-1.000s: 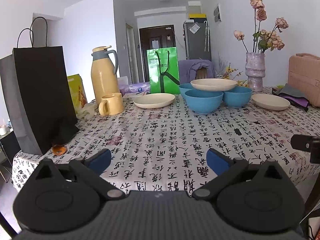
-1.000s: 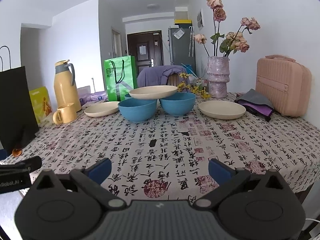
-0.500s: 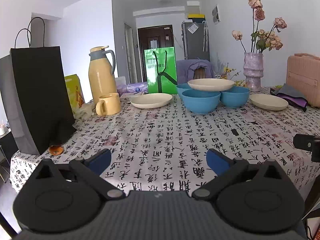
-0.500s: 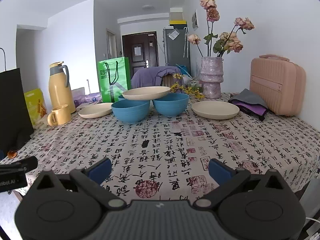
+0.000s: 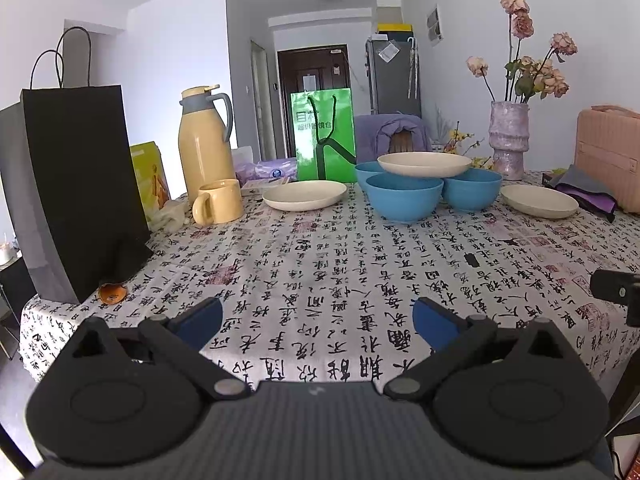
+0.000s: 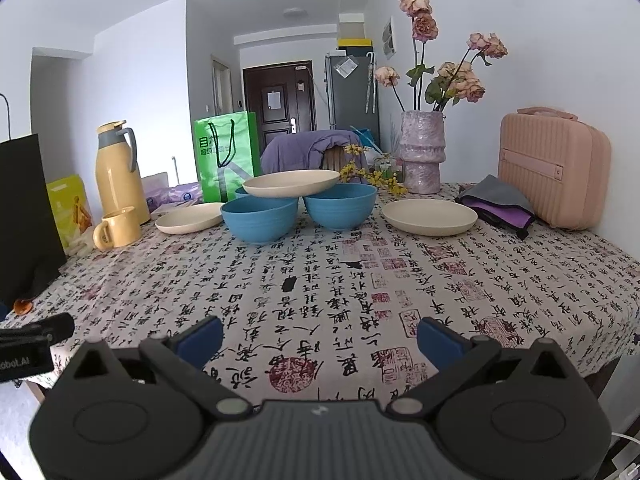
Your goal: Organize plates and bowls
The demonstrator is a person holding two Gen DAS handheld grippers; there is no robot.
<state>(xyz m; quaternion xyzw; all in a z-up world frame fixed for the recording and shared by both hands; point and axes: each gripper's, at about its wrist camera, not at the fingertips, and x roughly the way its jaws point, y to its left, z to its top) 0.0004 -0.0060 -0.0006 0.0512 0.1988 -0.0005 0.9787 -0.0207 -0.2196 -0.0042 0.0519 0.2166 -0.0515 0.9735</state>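
Both claws hang wide open and empty at the near edge of the counter (image 6: 320, 280), the left claw (image 5: 316, 322) and right claw (image 6: 320, 338) well apart from the dishes. At the far side, a cream plate (image 6: 291, 183) rests across blue bowls (image 6: 259, 219), flanked by two more plates (image 6: 429, 216). Work appears barely begun; the next move likely calls for reaching forward to lift the perched plate.

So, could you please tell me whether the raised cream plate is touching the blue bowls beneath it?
Touching. In the right wrist view the raised cream plate rests on the rims of the front blue bowl and the right blue bowl, with no gap.
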